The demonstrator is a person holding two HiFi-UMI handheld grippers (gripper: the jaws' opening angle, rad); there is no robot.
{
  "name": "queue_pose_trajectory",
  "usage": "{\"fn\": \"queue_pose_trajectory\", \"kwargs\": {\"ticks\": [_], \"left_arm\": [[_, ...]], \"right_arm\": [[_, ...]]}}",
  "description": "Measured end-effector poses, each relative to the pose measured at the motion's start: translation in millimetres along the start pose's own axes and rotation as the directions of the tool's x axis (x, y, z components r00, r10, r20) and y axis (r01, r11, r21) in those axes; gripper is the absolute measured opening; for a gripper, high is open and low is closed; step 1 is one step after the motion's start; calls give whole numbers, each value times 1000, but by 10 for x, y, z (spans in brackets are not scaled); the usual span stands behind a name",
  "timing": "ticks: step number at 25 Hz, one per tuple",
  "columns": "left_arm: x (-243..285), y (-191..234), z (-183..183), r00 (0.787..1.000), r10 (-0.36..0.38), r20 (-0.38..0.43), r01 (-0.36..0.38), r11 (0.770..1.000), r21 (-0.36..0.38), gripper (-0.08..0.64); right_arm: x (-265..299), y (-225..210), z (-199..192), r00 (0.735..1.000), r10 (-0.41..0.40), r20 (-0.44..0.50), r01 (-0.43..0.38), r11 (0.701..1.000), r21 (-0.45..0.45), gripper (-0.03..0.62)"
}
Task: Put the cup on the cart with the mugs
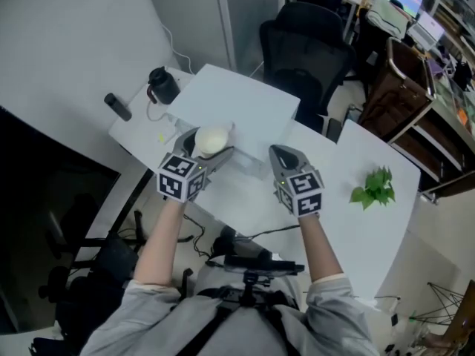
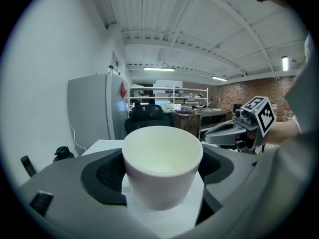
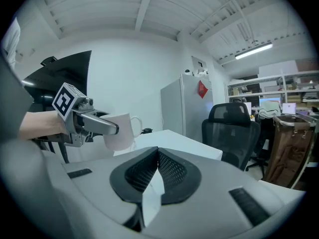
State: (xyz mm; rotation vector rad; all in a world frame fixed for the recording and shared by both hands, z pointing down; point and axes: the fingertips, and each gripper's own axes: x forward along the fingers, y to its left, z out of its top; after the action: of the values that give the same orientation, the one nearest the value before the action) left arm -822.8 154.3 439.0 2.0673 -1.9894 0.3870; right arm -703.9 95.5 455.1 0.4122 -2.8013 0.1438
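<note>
mid-carry, pinching the cup (image 2: 162,168) in left gripper (image 1: 206,153), right gripper (image 3: 158,156) pressed together, empty; next likely means finding the mug cart, unseen here.

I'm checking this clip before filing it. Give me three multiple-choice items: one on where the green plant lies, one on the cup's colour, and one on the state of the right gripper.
1. Where does the green plant lie?
A. On a windowsill
B. On the white table, right of the right gripper
C. On a stove

2. What colour is the cup?
A. Red
B. Black
C. White

3. How does the right gripper stand?
A. Shut, with nothing between its jaws
B. Wide open
C. Closed on the cup

Answers:
1 B: the head view shows the plant on the table top, to the right of that gripper.
2 C: the cup held in the left gripper is white inside and out.
3 A: the right gripper view shows its jaws meeting, with nothing between them.
</note>
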Motion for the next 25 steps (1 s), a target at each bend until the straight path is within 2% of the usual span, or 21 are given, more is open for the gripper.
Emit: {"fn": "queue_pose_trajectory", "kwargs": {"ticks": [5, 11, 19, 25], "left_arm": [[-195, -365, -106, 1000, 13, -1, -13, 1000, -15, 428], [-370, -661, -220, 1000, -10, -22, 10, 1000, -21, 428], [-659, -976, -262, 992, -126, 27, 126, 992, -23, 428], [-862, -1259, -401, 967, -254, 7, 254, 967, 10, 428]], "right_arm": [[-394, 159, -152, 999, 43, 16, -43, 999, 7, -14], [-698, 240, -397, 999, 34, 4, -34, 998, 52, -14], [-1121, 420, -629, 996, -88, -5, 88, 988, 124, -14], [-1493, 649, -768, 979, -205, -18, 205, 965, 162, -14]]}}
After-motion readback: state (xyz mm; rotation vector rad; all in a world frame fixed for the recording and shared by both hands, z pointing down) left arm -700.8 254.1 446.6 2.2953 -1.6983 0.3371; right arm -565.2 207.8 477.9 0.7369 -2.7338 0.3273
